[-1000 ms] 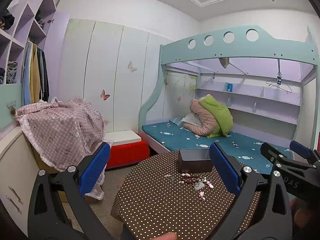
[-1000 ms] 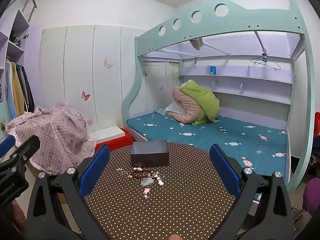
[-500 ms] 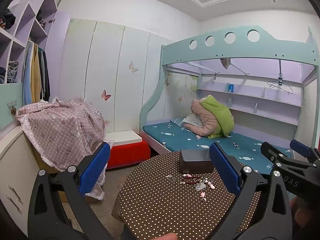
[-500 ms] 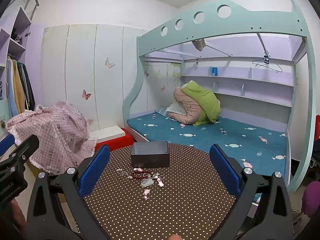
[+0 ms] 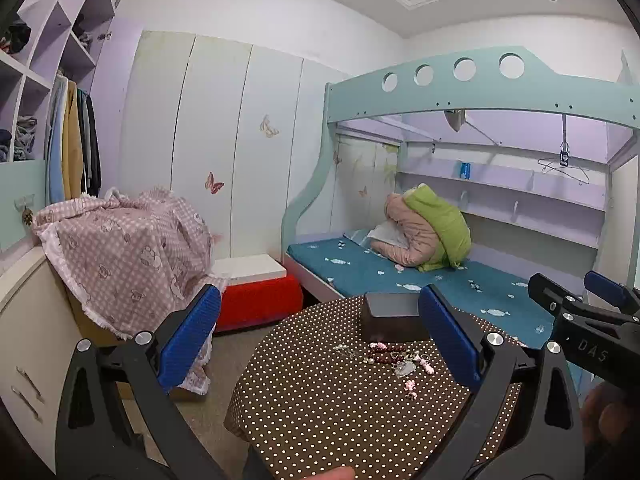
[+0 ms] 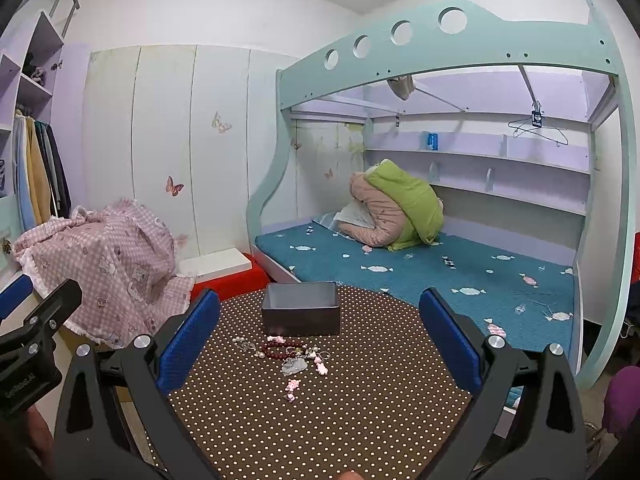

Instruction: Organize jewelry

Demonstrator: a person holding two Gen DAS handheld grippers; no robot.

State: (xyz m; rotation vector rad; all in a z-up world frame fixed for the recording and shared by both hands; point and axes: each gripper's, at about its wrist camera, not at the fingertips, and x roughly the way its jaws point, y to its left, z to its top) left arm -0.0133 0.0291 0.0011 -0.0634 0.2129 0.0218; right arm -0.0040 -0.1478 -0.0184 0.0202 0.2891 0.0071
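Both grippers' jaws gape, empty, above the table (image 6: 360,432); jewelry (image 6: 286,354) lies ahead between the right gripper (image 6: 318,344) jaws; box (image 6: 301,312) just beyond.

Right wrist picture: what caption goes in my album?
Open right gripper above jewelry pile before a dark box on a dotted table.

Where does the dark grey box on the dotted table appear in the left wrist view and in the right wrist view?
Left wrist view: the dark grey box is right of centre, at the table's far edge, partly hidden by the gripper's right finger.
Right wrist view: the box is near the centre, fully visible and open on top.
Shared landmark: the pile of jewelry lies on the table just in front of the box in both views.
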